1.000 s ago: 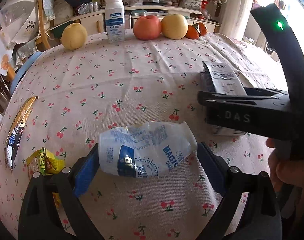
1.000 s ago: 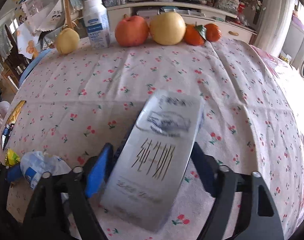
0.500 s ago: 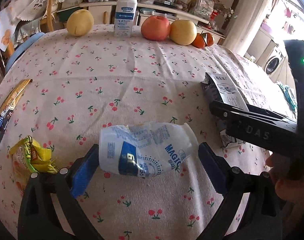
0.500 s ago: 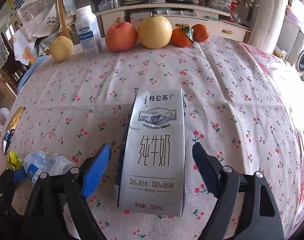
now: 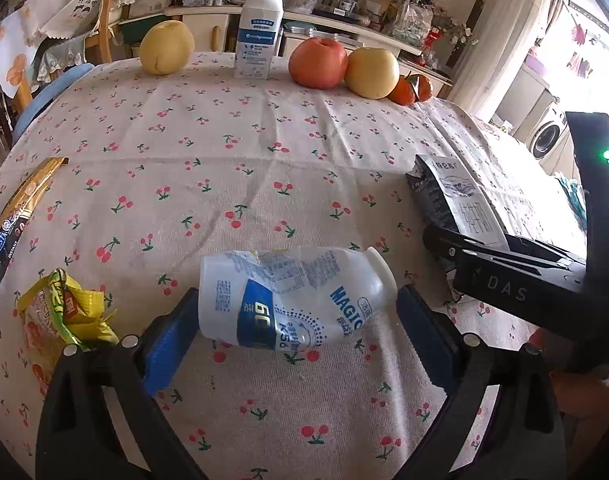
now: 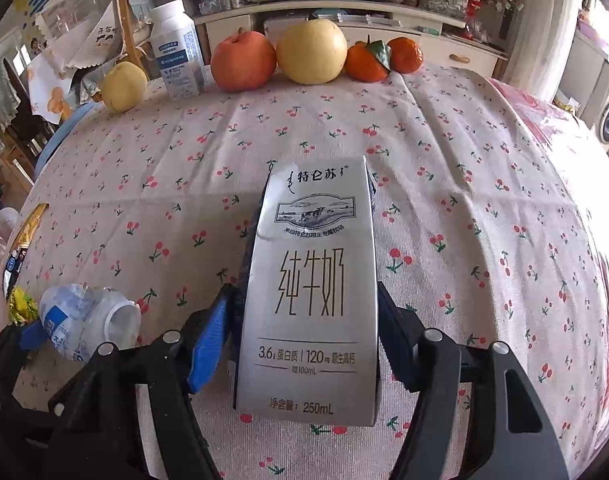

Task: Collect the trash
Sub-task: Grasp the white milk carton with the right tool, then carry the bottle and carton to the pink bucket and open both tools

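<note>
A yellow wrapper (image 5: 60, 316) lies crumpled at the left, half hidden behind the left gripper (image 5: 296, 332), which brackets a crushed white "MAGIC" bottle (image 5: 292, 296) on the cherry-print tablecloth (image 5: 264, 152), its right pad apart. Rightward, the right gripper (image 6: 304, 332) is closing on a flat grey "250mL" milk carton (image 6: 312, 292), pads touching its sides.

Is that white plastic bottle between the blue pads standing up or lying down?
Lying down: the crushed bottle rests sideways on the tablecloth, neck pointing right.

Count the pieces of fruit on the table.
5, all along the far edge: a yellow pear at left, then apple, large pear and two tangerines. More may be hidden.
</note>
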{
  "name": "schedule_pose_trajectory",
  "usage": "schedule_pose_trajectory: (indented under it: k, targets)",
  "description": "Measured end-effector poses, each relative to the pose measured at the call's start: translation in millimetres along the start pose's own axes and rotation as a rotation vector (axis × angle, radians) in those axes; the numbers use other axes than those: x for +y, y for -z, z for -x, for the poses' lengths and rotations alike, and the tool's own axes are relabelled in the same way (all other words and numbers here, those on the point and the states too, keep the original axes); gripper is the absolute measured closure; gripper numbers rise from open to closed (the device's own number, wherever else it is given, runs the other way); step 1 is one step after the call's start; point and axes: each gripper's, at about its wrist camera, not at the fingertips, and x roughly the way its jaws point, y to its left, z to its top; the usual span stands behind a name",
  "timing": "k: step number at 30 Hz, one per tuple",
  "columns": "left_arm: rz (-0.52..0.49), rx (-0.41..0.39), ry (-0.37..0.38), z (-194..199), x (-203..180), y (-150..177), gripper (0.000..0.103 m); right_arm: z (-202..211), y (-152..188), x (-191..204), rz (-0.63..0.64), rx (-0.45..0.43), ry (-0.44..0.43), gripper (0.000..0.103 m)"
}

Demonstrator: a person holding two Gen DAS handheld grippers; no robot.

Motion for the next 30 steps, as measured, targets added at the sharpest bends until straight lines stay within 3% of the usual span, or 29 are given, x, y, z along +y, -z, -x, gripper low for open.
schedule_pose_trajectory:
  k: [7, 30]
  targets:
    - [0.016, -0.028, 0.010, 9, 10, -1, 0.007, 10, 2, 1, 0.004, -0.045, -0.037, 0.036]
    - [0.032, -0.241, 0.030, 97, 59, -13, 0.007, 55, 12, 14, -0.107, -0.168, -0.386, 0.036]
